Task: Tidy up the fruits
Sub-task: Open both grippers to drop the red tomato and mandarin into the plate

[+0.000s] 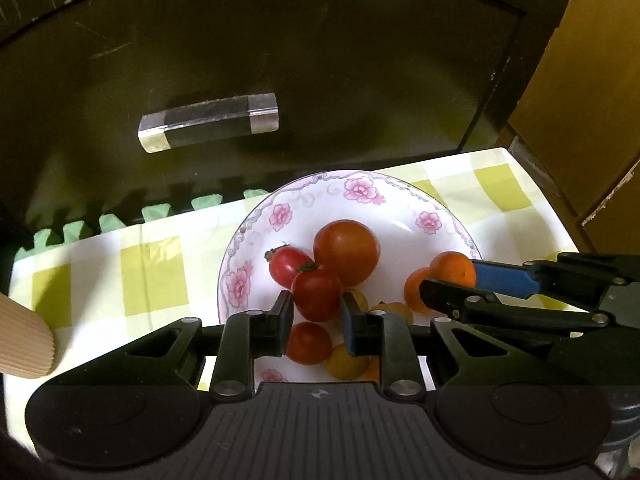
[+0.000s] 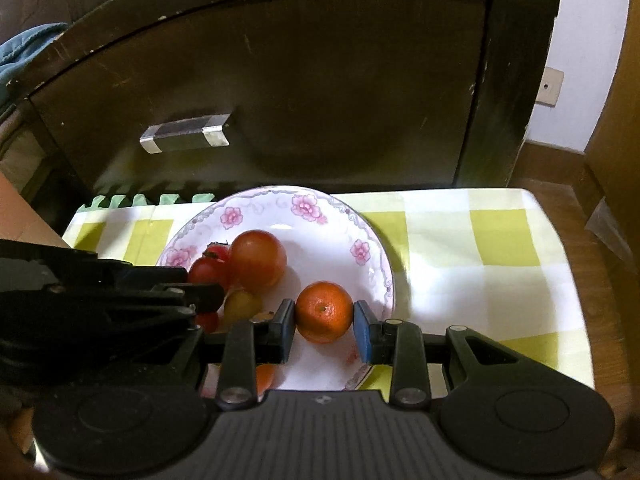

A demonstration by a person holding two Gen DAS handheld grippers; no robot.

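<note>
A white floral plate (image 1: 280, 212) (image 2: 340, 220) holds several fruits: a large red tomato (image 1: 346, 252) (image 2: 258, 258), small red tomatoes, yellow ones (image 1: 346, 362) and oranges. My left gripper (image 1: 316, 312) is shut on a small red tomato (image 1: 316, 294) over the plate. My right gripper (image 2: 324, 320) is shut on an orange (image 2: 324, 311) (image 1: 454, 270) at the plate's right side; it shows in the left wrist view (image 1: 452, 280) entering from the right.
The plate sits on a yellow-and-white checked cloth (image 2: 500, 240) over a small table. A dark cabinet with a clear handle (image 1: 208, 122) (image 2: 185, 133) stands right behind it. A ribbed tan cup (image 1: 24, 344) is at the left.
</note>
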